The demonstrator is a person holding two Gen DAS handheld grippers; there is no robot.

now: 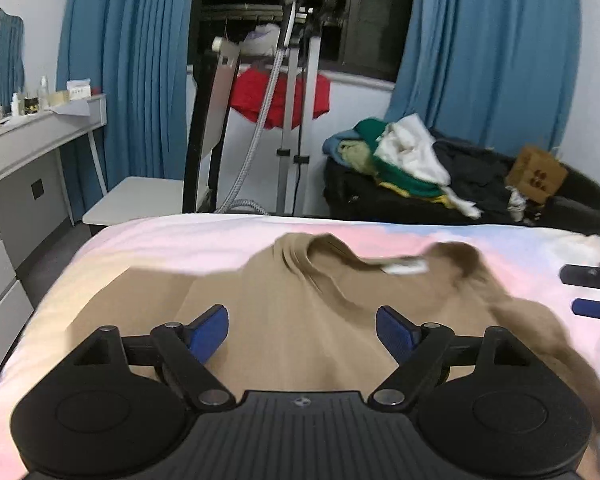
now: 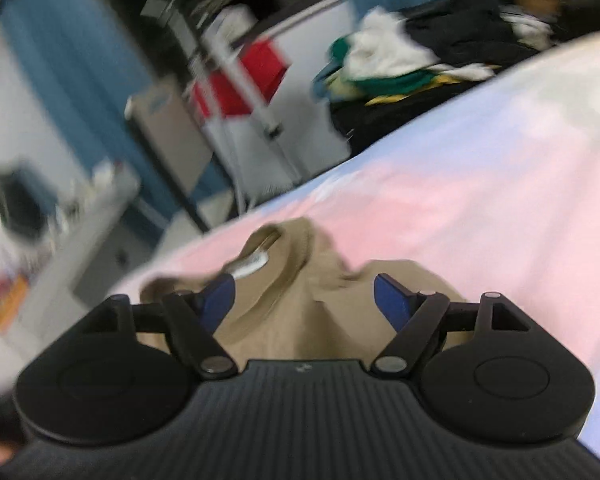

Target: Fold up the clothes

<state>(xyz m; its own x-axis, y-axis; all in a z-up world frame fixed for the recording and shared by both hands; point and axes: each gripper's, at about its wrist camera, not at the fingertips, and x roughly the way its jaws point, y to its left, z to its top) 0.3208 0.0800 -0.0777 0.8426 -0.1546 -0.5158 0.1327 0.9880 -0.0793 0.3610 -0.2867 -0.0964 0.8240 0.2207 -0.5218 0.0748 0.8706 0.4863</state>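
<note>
I see the tan T-shirt (image 1: 300, 320) lying rumpled on the pastel bedspread (image 1: 180, 236), its collar away from me, directly beneath both my left gripper (image 1: 302, 330) and right gripper (image 2: 304, 300), each spread wide and holding nothing.

A shirt (image 1: 300, 312) lies on a bed (image 1: 148, 240), both grippers' jaws apart above it; behind the bed, a rack (image 1: 296, 120) stands left of a clothes heap (image 1: 400, 156).
</note>
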